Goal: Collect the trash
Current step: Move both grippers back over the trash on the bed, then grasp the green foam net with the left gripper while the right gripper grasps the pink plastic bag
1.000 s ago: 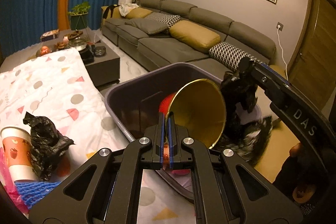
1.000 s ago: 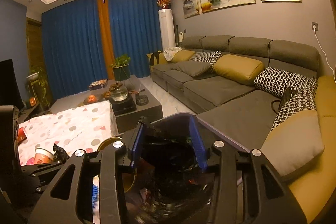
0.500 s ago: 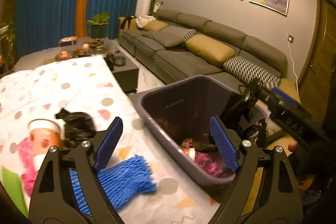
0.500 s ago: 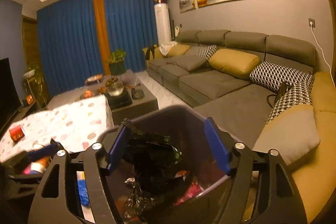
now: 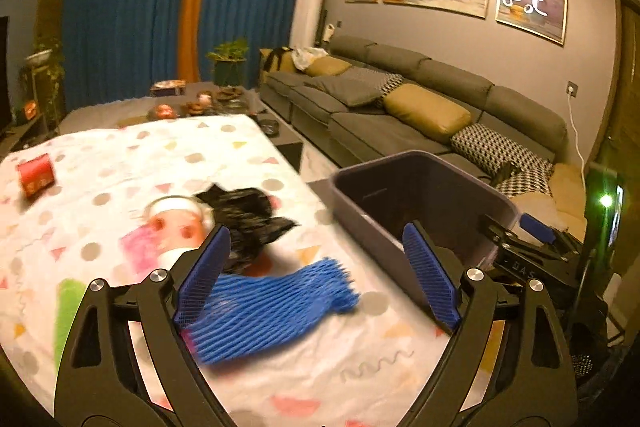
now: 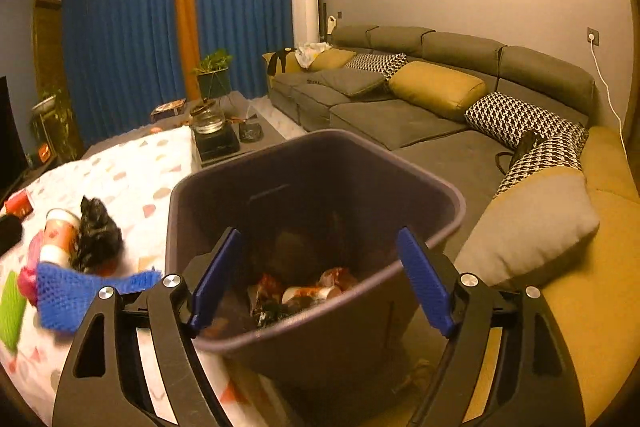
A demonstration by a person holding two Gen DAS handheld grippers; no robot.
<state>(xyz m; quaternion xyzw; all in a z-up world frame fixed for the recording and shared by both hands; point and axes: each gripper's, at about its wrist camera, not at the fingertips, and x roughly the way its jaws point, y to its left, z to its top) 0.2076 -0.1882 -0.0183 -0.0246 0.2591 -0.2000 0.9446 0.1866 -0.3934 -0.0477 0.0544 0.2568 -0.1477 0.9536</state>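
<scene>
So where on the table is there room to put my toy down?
The far stretch of the tablecloth is bare, between the red box and the table's right edge. The near left is crowded: paper cup, black bag, blue foam net, and something pink and green, too blurred to name. The bin stands beside the right edge.

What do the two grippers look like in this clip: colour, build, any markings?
Both match: black frames with cut-out arms, silver pivot screws and blue ribbed pads. See the left gripper and right gripper. The left view also catches the right one from the side, its black body lettered "DAS". No cables or sleeves show.
</scene>
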